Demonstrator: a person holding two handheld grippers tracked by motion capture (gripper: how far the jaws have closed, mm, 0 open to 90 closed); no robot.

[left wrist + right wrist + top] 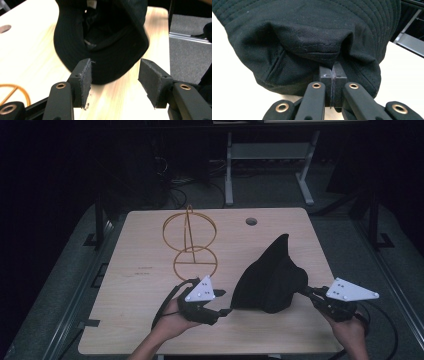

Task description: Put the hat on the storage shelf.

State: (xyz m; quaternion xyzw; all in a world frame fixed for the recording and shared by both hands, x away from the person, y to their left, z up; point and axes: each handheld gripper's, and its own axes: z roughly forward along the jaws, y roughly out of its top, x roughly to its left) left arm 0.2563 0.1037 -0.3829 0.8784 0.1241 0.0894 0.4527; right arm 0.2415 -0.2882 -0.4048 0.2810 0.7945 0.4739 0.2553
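A black fabric hat [270, 277] sits crumpled on the wooden table [150, 250], right of centre, one side pulled up to a peak. My right gripper [306, 291] is shut on the hat's rim at its right side; in the right gripper view the jaws pinch a fold of the black cloth [322, 45]. My left gripper [223, 302] is open just left of the hat, near the front edge. In the left gripper view the hat's brim [110, 67] lies right ahead of the spread pads [86, 80], not between them.
A gold wire stand [190, 240] made of rings stands behind the left gripper, at the table's centre-left. A round cable hole [251, 221] is at the back of the table. Dark floor and a grey desk frame [270, 155] lie beyond.
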